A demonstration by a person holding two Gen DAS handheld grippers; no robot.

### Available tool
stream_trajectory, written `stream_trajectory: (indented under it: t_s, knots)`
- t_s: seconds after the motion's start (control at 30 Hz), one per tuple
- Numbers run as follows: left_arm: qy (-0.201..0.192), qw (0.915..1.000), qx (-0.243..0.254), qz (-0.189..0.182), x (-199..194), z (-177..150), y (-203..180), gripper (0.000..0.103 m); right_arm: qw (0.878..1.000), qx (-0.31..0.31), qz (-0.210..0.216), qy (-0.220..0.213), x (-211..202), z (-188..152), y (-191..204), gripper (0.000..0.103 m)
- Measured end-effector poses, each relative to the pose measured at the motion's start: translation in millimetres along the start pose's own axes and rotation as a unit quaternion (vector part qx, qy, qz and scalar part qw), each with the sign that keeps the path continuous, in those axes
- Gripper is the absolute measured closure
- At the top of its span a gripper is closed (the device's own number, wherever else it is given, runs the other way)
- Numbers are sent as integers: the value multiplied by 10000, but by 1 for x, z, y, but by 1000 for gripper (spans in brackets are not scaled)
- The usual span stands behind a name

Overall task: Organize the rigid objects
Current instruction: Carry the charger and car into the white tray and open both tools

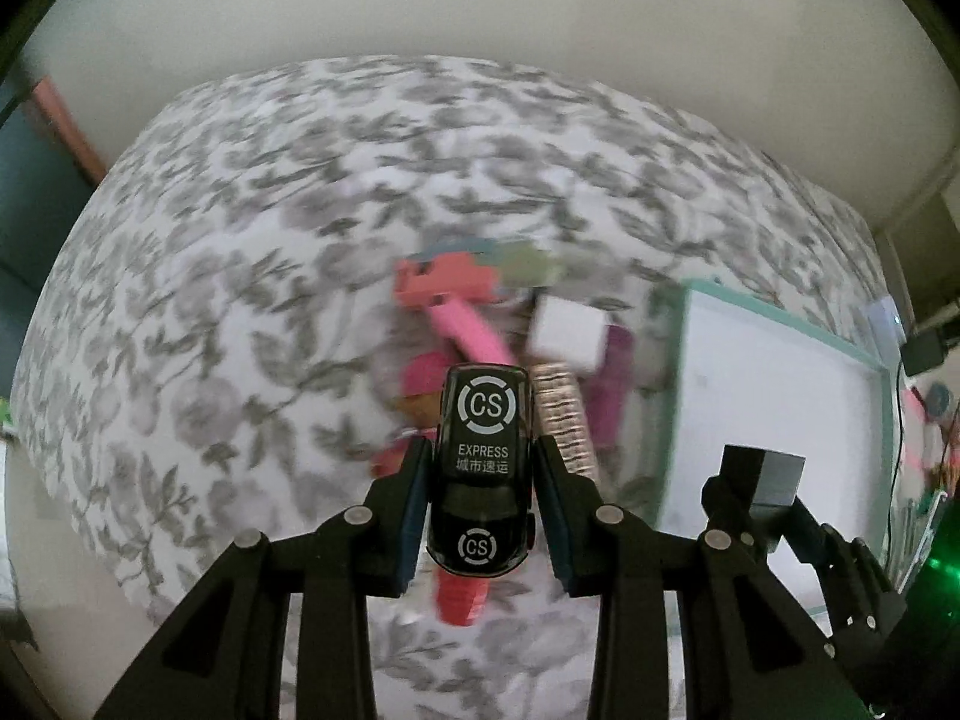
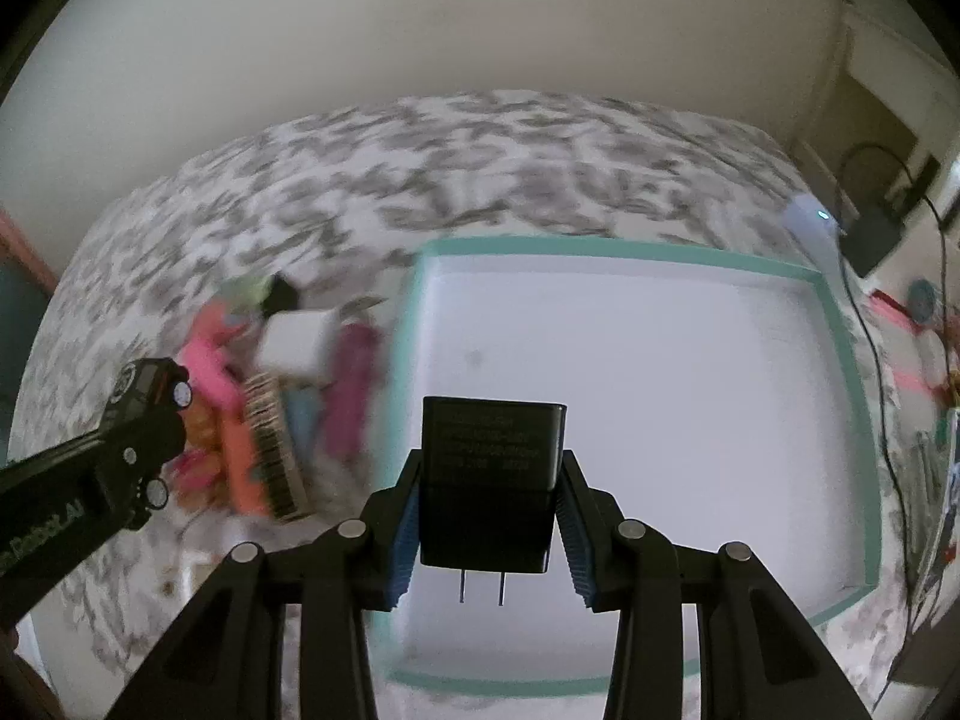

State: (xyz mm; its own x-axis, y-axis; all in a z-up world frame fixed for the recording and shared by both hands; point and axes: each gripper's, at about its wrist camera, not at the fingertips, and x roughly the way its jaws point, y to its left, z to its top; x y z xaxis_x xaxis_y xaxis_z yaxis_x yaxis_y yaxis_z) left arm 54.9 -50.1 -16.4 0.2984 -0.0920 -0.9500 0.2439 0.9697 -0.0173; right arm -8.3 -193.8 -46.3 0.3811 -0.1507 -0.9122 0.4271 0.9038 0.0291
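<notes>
Black toy car (image 1: 482,468) with "CS EXPRESS" print sits clamped between the 2 fingers of the left gripper (image 1: 483,483), nose toward the camera, held up over the leaf-print cloth (image 1: 240,240). Black charger (image 2: 491,483) with 2 prongs pointing at the camera is pinched between the blue pads (image 2: 403,531) of the right gripper (image 2: 489,516), held above the near edge of the tray (image 2: 840,324).

Left gripper points forward and slightly down over the pile; in the right wrist view it comes in from the left edge with the car's wheels showing. Right gripper points at the tray and shows at lower right in the left wrist view.

Tray is white inside with a teal rim, and its floor looks bare. It lies on the cloth just right of the pile.

Pile of small things, all blurred: white cube (image 2: 297,342), striped brush-like piece (image 2: 273,444), orange block (image 2: 240,468), pink bar (image 1: 471,333), red block (image 1: 444,285), magenta piece (image 2: 354,384), green piece (image 1: 528,264). They lie close together, some touching. Red thing (image 1: 462,597) shows under the car, kind unclear.

Black box (image 2: 876,240) with a cable (image 2: 864,330) sits beyond the tray's far right corner. Plain wall (image 2: 420,30) behind.
</notes>
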Motion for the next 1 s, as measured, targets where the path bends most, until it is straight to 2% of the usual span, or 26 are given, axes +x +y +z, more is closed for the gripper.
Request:
stream_trajectory:
  t_s: [0.27, 0.43, 0.6, 1.0]
  knots:
    - [31, 9982, 477, -359, 18, 12, -69, 67, 9972, 678, -245, -186, 9, 18, -50, 59]
    - [41, 9969, 645, -458, 30, 19, -101, 67, 9922, 1102, -480, -319, 11, 30, -88, 59]
    - [-75, 9954, 838, -460, 42, 30, -126, 67, 9901, 1141, -755, -302, 26, 39, -108, 59]
    - [-102, 9915, 1085, -705, 73, 41, -156, 67, 9893, 1134, -906, -129, 59, 46, -124, 59]
